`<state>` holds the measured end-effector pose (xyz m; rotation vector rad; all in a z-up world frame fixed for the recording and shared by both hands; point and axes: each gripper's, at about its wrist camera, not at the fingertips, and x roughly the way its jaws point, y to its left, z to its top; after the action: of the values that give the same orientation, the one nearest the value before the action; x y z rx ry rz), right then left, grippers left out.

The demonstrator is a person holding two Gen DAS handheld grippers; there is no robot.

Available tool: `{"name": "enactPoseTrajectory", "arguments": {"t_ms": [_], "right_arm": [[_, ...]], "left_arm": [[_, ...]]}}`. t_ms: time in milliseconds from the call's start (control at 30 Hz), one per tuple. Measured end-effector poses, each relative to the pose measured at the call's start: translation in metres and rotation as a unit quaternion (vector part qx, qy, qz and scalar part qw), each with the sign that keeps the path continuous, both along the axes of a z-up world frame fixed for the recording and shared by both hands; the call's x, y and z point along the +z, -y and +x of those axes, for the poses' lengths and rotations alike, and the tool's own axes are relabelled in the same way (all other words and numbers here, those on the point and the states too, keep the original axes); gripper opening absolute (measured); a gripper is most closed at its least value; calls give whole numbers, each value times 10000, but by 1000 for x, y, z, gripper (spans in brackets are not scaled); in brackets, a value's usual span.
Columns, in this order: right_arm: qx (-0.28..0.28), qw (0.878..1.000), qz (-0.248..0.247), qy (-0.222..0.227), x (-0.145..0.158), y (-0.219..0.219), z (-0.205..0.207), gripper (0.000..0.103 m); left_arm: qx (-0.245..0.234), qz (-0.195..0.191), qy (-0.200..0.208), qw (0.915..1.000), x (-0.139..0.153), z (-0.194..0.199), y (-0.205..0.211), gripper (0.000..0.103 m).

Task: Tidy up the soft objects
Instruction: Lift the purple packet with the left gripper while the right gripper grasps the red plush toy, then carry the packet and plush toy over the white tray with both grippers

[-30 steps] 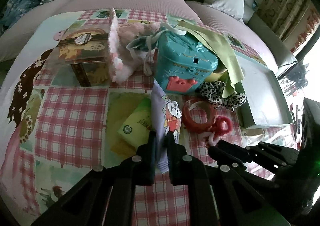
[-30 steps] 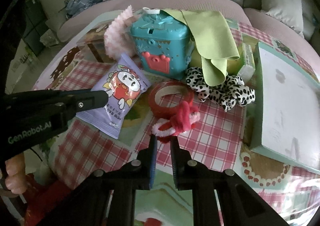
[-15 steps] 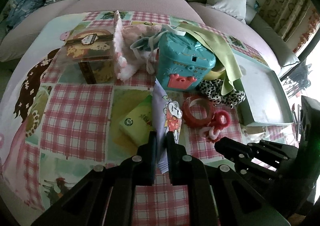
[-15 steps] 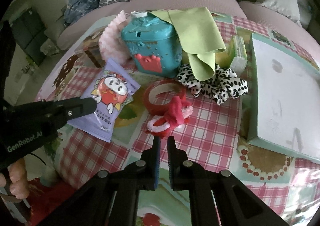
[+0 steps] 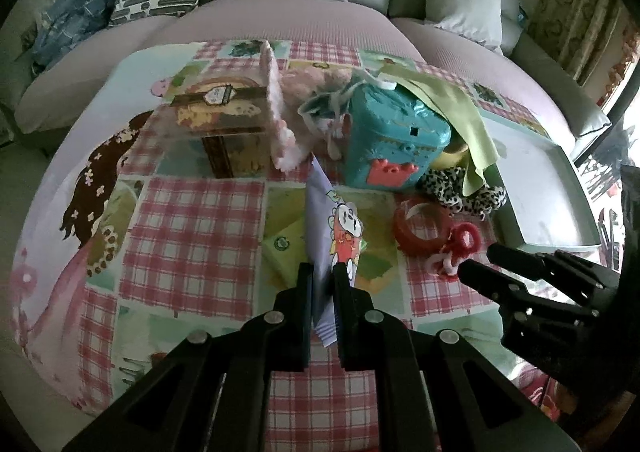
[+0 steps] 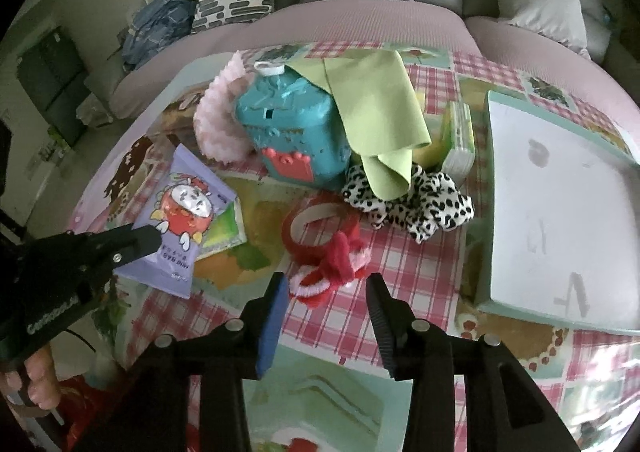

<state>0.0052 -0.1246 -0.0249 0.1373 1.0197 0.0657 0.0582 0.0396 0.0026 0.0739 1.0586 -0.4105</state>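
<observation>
My left gripper [image 5: 320, 272] is shut on the near end of a purple snack packet [image 5: 324, 236], which stands on edge above the checked tablecloth; the right wrist view shows this same packet [image 6: 188, 208] in the left gripper [image 6: 148, 240]. My right gripper [image 6: 325, 284] has its jaws opening. The near loop of a red and pink fuzzy pipe-cleaner toy [image 6: 340, 256] lies between the tips, and the pads do not touch it. A red ring [image 6: 316, 224] sits just behind the toy. Further back lie a leopard-print scrunchie [image 6: 416, 204], a green cloth [image 6: 372, 104] and a pink fluffy piece [image 6: 216, 120].
A teal toy case [image 6: 292, 132] stands mid-table under the green cloth. A white tray with a teal rim [image 6: 560, 212] fills the right side. A green packet [image 5: 288, 248] lies under the purple one. A clear box holding a brown chest [image 5: 224, 124] stands far left. A sofa with cushions lies behind.
The right gripper's jaws have gone from shut to apart around the toy's near end. Both grippers have pulled back and up a little. The left gripper still holds the packet.
</observation>
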Motion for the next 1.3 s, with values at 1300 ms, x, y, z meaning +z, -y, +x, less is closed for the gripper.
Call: {"name": "enactPoseTrajectory", "arguments": {"t_ms": [1300], "right_arm": [[-1382, 9869, -191, 807, 75, 65, -14, 6]], "left_arm": [[-549, -379, 1060, 9921, 108, -6, 45, 10]]}}
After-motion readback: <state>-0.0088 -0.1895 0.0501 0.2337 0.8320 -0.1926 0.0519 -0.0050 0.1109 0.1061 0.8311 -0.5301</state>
